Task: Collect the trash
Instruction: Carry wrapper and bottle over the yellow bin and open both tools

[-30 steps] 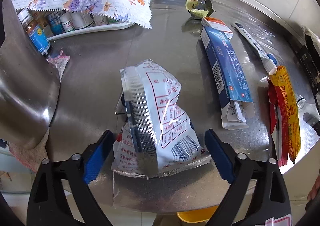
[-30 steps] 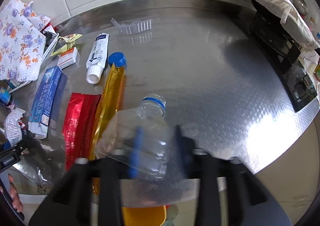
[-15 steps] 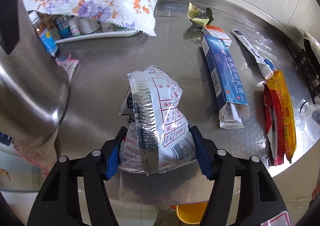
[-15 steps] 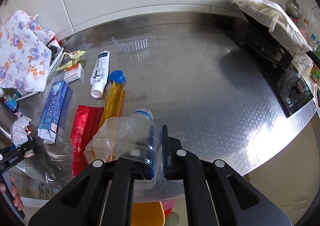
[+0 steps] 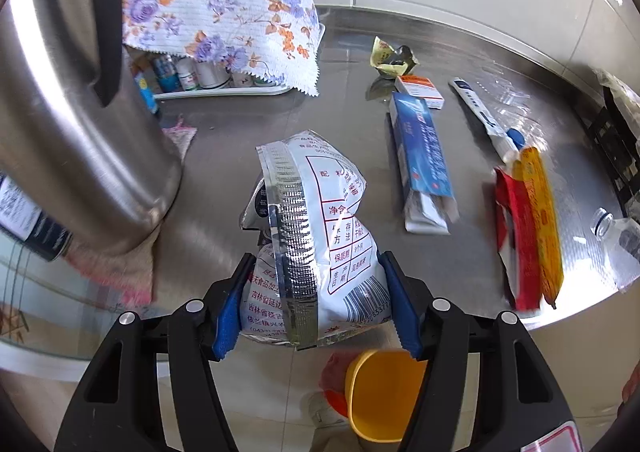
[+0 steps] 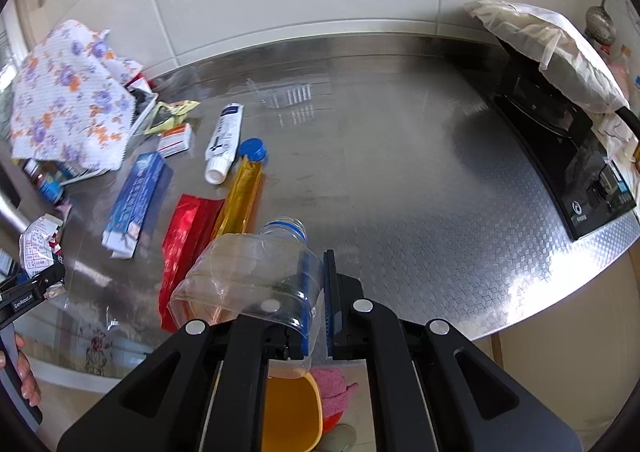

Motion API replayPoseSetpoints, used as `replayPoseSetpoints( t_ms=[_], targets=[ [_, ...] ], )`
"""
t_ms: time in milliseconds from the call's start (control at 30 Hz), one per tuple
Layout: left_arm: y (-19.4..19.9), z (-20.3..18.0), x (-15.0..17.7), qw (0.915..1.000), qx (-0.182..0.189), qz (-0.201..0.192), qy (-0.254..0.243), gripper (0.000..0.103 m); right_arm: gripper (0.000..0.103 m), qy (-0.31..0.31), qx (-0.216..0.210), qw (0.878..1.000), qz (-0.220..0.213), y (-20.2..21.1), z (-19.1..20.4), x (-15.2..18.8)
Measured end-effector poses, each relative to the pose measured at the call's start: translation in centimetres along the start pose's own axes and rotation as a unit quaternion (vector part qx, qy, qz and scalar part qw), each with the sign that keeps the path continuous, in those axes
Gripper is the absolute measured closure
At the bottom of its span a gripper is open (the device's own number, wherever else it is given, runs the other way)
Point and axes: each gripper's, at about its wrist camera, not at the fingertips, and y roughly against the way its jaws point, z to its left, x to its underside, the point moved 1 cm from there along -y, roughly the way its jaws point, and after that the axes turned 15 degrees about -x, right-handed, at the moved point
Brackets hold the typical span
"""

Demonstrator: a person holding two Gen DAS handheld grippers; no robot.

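Your left gripper (image 5: 314, 302) fingers pinch the snack bag (image 5: 320, 236), your right gripper (image 6: 318, 288) fingers pinch the clear bottle (image 6: 248, 272), above the littered bench (image 6: 400, 192).

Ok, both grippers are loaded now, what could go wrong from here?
1. The right gripper pinches only a thin edge of the crushed bottle; slick plastic might slip out.
2. The left gripper squeezes the foil bag near its bottom, so the top-heavy bag could flop or slide.
3. The yellow bin sits below the counter edge; a drop could miss it.
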Motion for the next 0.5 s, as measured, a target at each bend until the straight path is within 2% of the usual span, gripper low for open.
replayPoseSetpoints(
  t_ms=[233, 500],
  targets=[
    [2.5, -0.2, 3.5, 1.0000, -0.006, 0.004, -0.005, 0.041, 0.096, 0.015, -0.018, 1.000, 0.002, 2.0, 0.3, 2.0],
    [5.3, -0.7, 7.1, 0.9988, 0.019, -0.007, -0.044, 0.041, 0.096, 0.016, -0.018, 1.000, -0.012, 5.4, 2.1, 5.7]
  ],
)
